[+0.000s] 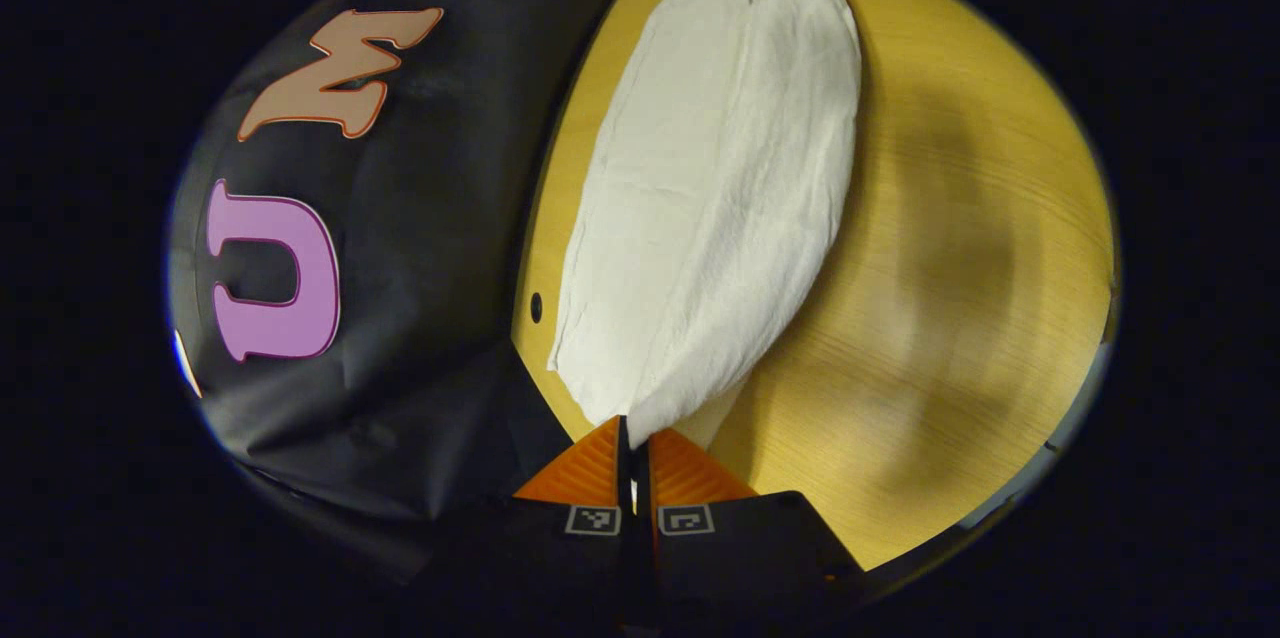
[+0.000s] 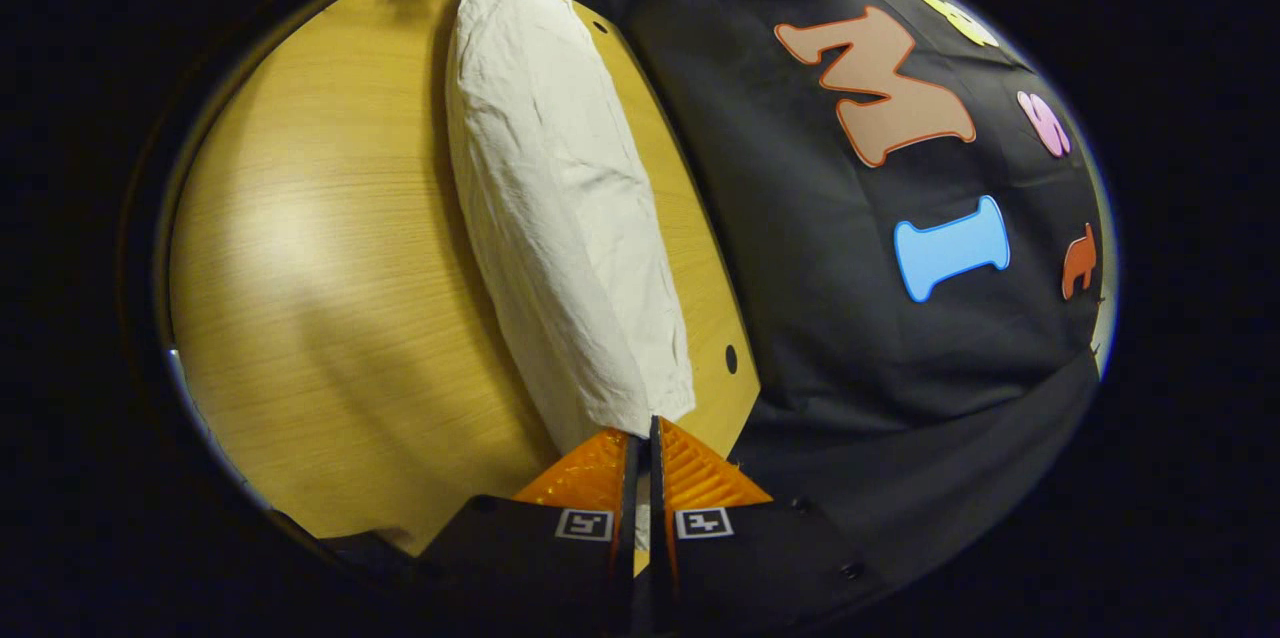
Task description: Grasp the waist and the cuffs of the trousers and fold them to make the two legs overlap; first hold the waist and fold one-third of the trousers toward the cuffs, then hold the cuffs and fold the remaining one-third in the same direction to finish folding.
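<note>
Pinching one end of the white trousers [image 1: 710,188] each, the left gripper [image 1: 634,438] and right gripper [image 2: 643,436] are holding them stretched over the wooden bench [image 1: 960,248]. Both grippers are closing tight on the cloth beside the booth wall [image 2: 880,338].

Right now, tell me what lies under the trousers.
The white trousers lie stretched on the wooden table, pinched at each end by the left gripper and right gripper. Anything beneath the cloth is covered.
</note>
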Demonstrator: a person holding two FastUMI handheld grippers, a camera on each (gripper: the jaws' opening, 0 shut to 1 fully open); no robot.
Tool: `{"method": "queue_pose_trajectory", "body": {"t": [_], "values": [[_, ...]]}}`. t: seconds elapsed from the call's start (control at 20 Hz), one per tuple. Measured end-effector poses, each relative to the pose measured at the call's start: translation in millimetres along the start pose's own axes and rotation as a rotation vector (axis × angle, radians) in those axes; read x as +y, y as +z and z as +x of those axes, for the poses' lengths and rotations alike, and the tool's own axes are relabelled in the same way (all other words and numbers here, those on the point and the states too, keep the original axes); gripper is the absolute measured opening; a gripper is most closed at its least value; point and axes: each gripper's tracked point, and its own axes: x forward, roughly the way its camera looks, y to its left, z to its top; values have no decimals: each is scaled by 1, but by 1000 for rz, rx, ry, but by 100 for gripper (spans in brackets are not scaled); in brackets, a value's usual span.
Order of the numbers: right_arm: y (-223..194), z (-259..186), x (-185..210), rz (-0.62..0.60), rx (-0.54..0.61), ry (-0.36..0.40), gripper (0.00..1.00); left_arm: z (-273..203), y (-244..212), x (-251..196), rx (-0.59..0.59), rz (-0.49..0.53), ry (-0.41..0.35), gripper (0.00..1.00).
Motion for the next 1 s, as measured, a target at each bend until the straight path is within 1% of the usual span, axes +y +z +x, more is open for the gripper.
{"method": "queue_pose_trajectory", "body": {"t": [0.05,0.2,0.25,0.3,0.35,0.5,0.6,0.75,0.95,1.0], "values": [[3,4,-8,14,2,-16,6,4,3,11,0,-1,18,0],[8,14,-28,57,17,-77,12,15,16,45,-24,6,72,0],[11,20,-36,71,29,-96,9,20,21,54,-32,0,83,0],[15,28,-44,86,39,-117,12,24,24,62,-39,-16,92,0],[20,35,-51,103,40,-137,9,28,27,72,-50,-32,107,0],[31,60,-65,155,55,-183,8,46,33,100,-81,-80,153,0],[39,79,-71,183,64,-200,8,61,37,115,-93,-99,172,0],[51,107,-83,189,77,-223,9,85,38,126,-107,-111,184,0],[59,143,-82,206,114,-229,8,123,41,133,-124,-126,196,0],[60,151,-79,204,125,-229,11,132,42,133,-127,-125,196,0]]}}
